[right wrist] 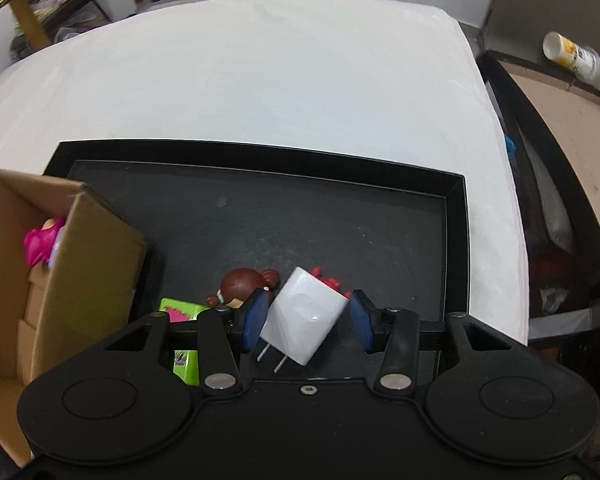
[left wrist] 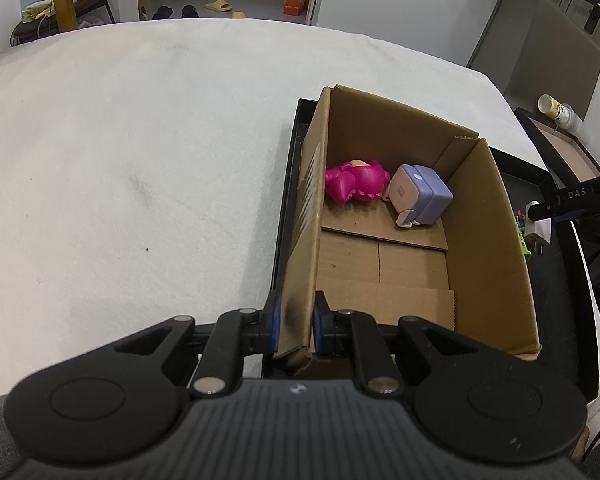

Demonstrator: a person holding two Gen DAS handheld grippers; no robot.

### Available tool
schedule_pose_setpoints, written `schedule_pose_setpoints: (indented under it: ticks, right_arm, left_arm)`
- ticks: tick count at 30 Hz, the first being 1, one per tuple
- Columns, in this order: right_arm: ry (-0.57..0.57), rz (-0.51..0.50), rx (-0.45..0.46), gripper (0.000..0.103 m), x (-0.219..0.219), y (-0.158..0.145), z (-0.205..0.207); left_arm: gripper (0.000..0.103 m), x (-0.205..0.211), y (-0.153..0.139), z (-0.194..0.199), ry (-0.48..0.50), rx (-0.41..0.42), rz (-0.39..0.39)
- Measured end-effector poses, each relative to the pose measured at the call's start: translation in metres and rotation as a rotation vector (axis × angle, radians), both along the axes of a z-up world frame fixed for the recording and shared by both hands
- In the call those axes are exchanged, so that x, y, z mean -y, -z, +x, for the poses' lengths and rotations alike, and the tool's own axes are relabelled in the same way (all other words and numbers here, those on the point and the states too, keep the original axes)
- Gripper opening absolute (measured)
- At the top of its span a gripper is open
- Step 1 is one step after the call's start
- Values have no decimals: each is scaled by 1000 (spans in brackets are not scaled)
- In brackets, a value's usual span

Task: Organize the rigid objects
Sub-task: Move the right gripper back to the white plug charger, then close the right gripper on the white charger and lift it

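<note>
An open cardboard box (left wrist: 488, 240) stands in the left part of a black tray (right wrist: 260, 152). At its far end lie a pink figure (left wrist: 356, 180) and a lilac cube-shaped toy (left wrist: 420, 194). My left gripper (left wrist: 296, 322) is shut on the box's near left wall. My right gripper (right wrist: 308, 322) hangs over the tray's near side, shut on a white plug charger (right wrist: 304, 312) that sits tilted between the blue pads, prongs toward the camera. Under it on the tray lie a brown-haired doll (right wrist: 246, 282), a green box (right wrist: 186, 360) and a red piece (right wrist: 328, 278).
The tray rests on a table under a white cloth (right wrist: 280, 80). Past the table's right edge stands a dark box with a brown floor (right wrist: 580, 140) and a white can (right wrist: 572, 56) on its rim. Shoes and shelves lie beyond the far edge.
</note>
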State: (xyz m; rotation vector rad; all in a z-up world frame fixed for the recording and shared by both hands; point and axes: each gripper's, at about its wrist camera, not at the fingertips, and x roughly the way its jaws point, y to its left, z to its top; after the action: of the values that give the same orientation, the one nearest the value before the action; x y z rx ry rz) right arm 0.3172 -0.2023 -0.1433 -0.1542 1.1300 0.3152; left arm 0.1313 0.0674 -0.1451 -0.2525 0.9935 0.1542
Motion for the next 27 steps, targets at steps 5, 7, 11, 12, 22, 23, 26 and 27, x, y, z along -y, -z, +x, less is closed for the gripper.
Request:
schedule_pose_setpoints:
  ticks: [5, 7, 11, 12, 22, 23, 26, 27]
  right_arm:
    - [36, 4, -39, 45, 0, 9, 4]
    - [39, -5, -55, 44, -1, 13, 3]
    - [26, -34, -38, 38, -4, 12, -4]
    - [21, -38, -37, 38, -4, 11, -4]
    - [-42, -42, 0, 38, -12, -16, -22]
    - [-55, -40, 2, 38, -15, -18, -24]
    - [-83, -32, 3, 38, -20, -26, -29]
    - [-94, -37, 7, 38, -20, -28, -29]
  left_arm:
    - [15, 0, 1, 1, -1, -1, -4]
    - [15, 0, 1, 1, 2, 0, -5]
    - [15, -1, 2, 1, 1, 0, -10]
    - [15, -1, 2, 1, 1, -1, -11]
    - [15, 0, 1, 1, 5, -1, -4]
    - [15, -1, 1, 1, 6, -1, -4]
    - [14, 0, 1, 1, 8, 0, -4]
    - [14, 0, 1, 1, 8, -1, -4]
